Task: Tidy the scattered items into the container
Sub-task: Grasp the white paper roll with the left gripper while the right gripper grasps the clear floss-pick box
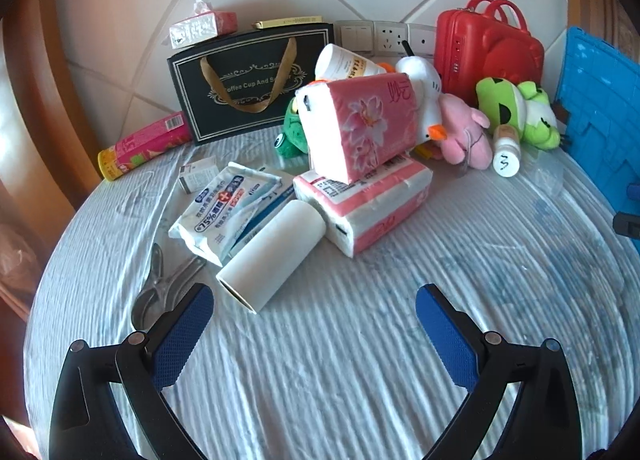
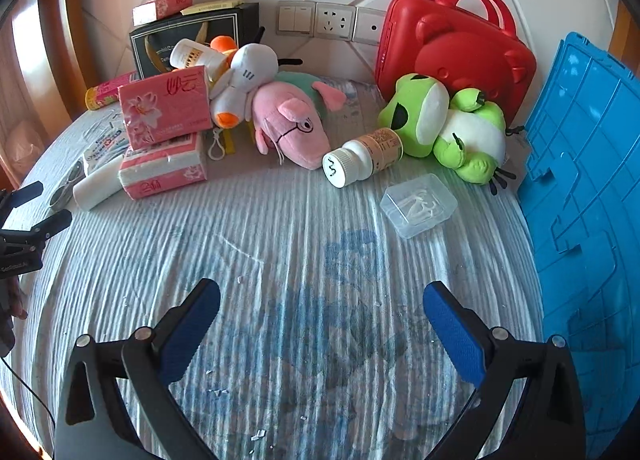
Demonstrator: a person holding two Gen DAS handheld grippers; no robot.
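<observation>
Both the left gripper and right gripper hung wide open, holding nothing. The pill bottle lay left of the blue container; gripping across its body would have best prevented rolling.

2 wrist cams, fwd, shared clutter.

We note two pink tissue packs stacked, the upper tilted on the lower. A white paper roll lies on its side, touching a wipes pack. The pink pig toy, the white duck toy and the green frog toy lie heaped; a capped bottle lies sideways near a clear box. The blue container stands at the right edge.
</observation>
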